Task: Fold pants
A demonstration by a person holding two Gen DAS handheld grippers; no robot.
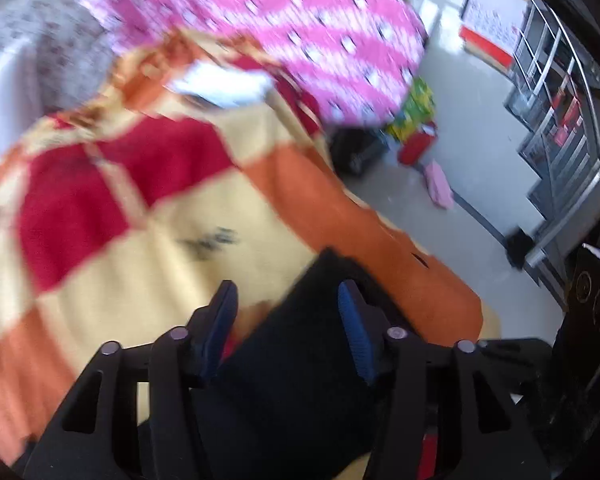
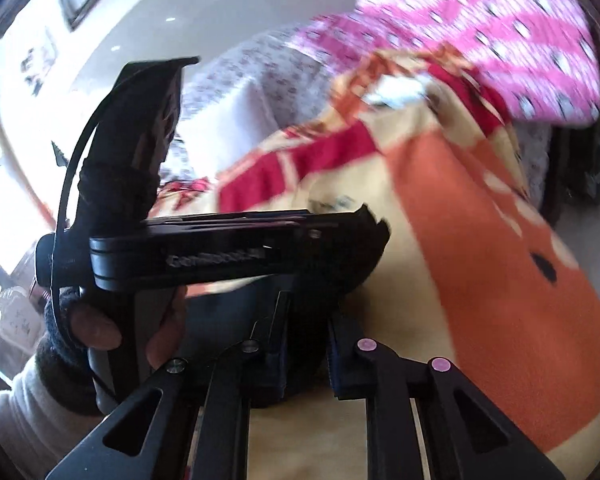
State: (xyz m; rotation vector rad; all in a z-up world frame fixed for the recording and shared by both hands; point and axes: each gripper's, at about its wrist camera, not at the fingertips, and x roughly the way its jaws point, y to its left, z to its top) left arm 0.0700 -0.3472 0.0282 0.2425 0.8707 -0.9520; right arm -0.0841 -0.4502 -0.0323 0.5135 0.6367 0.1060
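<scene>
The black pants [image 1: 300, 360] lie bunched on the chequered blanket [image 1: 120, 248]. In the left wrist view my left gripper [image 1: 288, 286] straddles the bunch. Its right blue pad [image 1: 356, 332] lies against the cloth, while a sliver of blanket shows beside the left pad [image 1: 220, 320], so it is open. In the right wrist view my right gripper [image 2: 306, 332] is shut on a fold of the pants [image 2: 300, 312], its pads close together with dark cloth between them. The left gripper [image 2: 374, 228] crosses that view sideways, held by a gloved hand [image 2: 80, 320], with black cloth under its tip.
A pink patterned quilt [image 1: 300, 40] is heaped at the far end of the bed. The bed's right edge drops to a pale floor [image 1: 472, 120] holding a green box [image 1: 416, 108], a black case [image 1: 356, 152] and a pink slipper [image 1: 438, 184]. A metal stair railing [image 1: 560, 120] stands beyond.
</scene>
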